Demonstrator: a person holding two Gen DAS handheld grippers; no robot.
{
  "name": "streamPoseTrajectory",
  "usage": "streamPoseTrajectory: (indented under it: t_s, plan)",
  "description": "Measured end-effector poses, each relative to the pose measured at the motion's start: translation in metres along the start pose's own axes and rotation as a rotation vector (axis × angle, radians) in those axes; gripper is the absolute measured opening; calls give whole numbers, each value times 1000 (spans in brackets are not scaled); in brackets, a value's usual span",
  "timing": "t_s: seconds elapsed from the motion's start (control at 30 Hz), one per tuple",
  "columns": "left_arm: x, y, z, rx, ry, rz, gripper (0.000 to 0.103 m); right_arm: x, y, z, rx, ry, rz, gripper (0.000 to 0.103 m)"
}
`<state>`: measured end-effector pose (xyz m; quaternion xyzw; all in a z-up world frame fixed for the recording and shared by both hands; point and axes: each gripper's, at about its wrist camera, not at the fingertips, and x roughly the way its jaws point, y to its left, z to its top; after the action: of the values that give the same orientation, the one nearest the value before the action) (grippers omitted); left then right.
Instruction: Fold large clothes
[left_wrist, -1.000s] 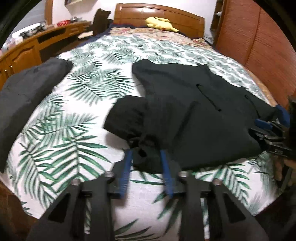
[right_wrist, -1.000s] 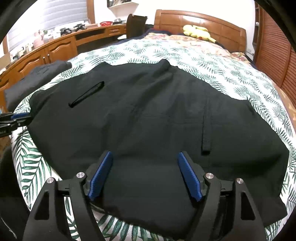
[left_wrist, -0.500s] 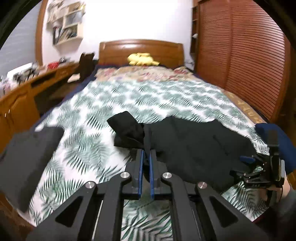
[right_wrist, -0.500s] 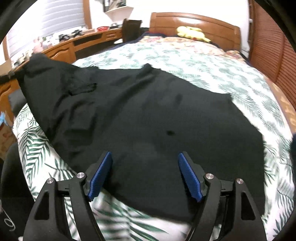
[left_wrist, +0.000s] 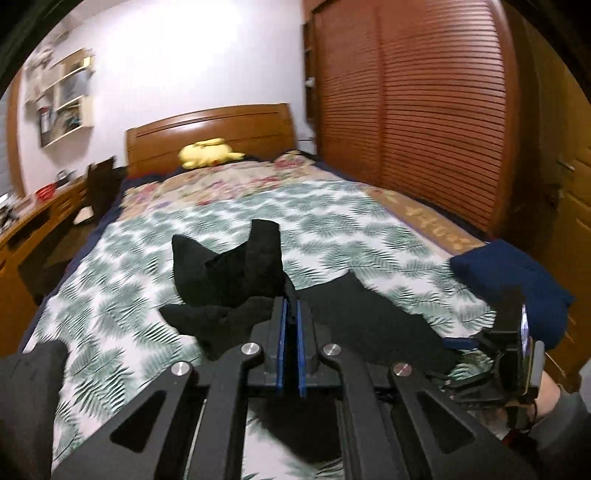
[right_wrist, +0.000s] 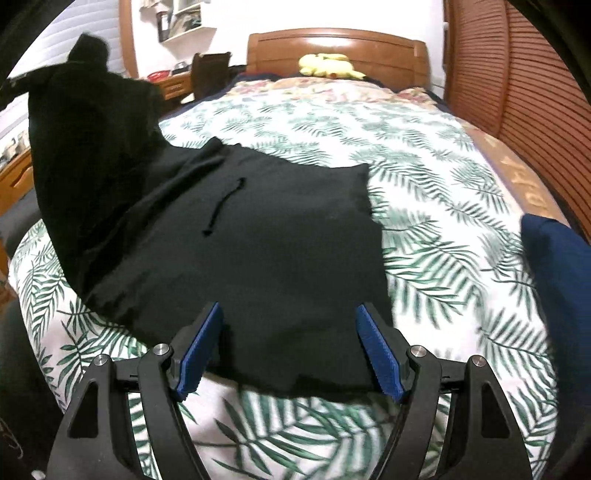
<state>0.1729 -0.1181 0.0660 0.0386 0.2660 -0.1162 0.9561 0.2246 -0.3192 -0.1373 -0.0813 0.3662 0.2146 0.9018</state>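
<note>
A large black garment (right_wrist: 266, 251) lies on the palm-leaf bedspread (right_wrist: 436, 206). My left gripper (left_wrist: 290, 314) is shut on one end of the garment (left_wrist: 236, 273) and holds it lifted above the bed; the raised cloth shows at the upper left of the right wrist view (right_wrist: 85, 110). My right gripper (right_wrist: 288, 347) is open, its blue pads either side of the garment's near edge, low over the bed. The right gripper also shows at the right of the left wrist view (left_wrist: 509, 369).
A dark grey folded garment (left_wrist: 26, 398) lies at the bed's near left. A navy folded item (right_wrist: 557, 280) sits at the right edge. A yellow plush (right_wrist: 328, 64) lies by the wooden headboard. A wooden desk (left_wrist: 33, 221) runs along the left, a slatted wardrobe (left_wrist: 413, 122) along the right.
My left gripper closed on the garment's end and lifted it high off the bed, pulling the cloth up and over. My right gripper stayed open at the near edge.
</note>
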Motion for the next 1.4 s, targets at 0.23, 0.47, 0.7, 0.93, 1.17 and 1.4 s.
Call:
streamPoseTrajectory:
  t_s: [0.23, 0.47, 0.7, 0.93, 1.17, 1.4]
  plan:
    - [25, -67, 22, 76, 11, -102, 1, -23, -25, -9, 43, -18, -31, 75]
    - [66, -109, 11, 131, 101, -162, 1, -40, -55, -19, 105, -30, -64, 75]
    - [86, -117, -15, 98, 177, -194, 1, -53, -64, -22, 124, -47, -74, 75]
    - [52, -112, -1, 63, 140, -214, 5, -58, -63, -11, 124, -72, -73, 75]
    - [22, -101, 0, 80, 106, -224, 6, -71, -52, 15, 114, -127, -54, 75]
    - [16, -64, -19, 61, 121, -162, 7, -77, -33, 46, 89, -191, -6, 75]
